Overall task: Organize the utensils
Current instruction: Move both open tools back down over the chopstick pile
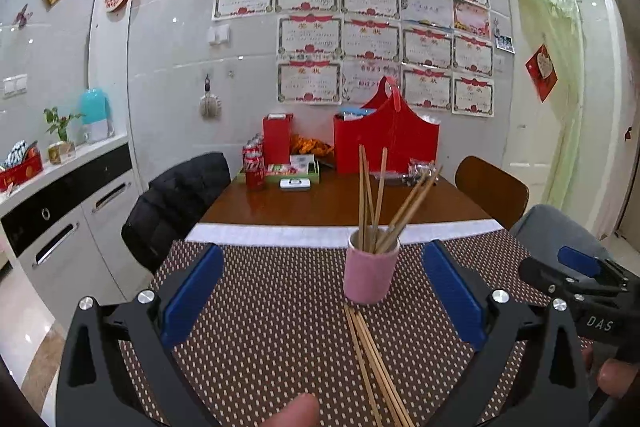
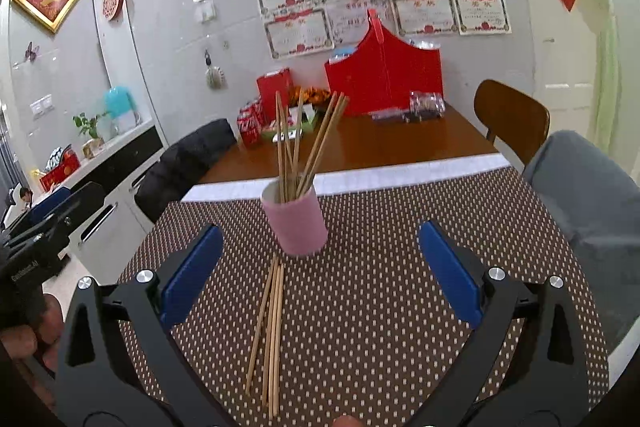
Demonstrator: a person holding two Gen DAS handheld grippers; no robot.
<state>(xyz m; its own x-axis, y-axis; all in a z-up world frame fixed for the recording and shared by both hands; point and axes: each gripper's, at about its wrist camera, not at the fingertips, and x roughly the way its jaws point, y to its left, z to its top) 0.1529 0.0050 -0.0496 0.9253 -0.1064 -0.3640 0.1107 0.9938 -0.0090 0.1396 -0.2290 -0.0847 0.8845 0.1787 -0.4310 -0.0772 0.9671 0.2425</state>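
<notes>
Loose chopsticks (image 2: 270, 331) bundled flat on the dotted placemat (image 2: 380, 307), tips touching the base of the pink cup (image 2: 296, 221) — more chopsticks (image 2: 304, 147) standing inside. Bare mat either side, white strip (image 2: 400, 175) at its far edge. Left gripper (image 1: 322, 297) spread wide, empty, bundle between its fingers; right gripper (image 2: 320, 273) likewise spread — bundle nearer its left finger

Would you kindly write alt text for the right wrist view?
A pink cup holding upright chopsticks stands on a dotted brown placemat, with loose chopsticks lying flat just in front of it. The open right tool frames them, holding nothing.
</notes>
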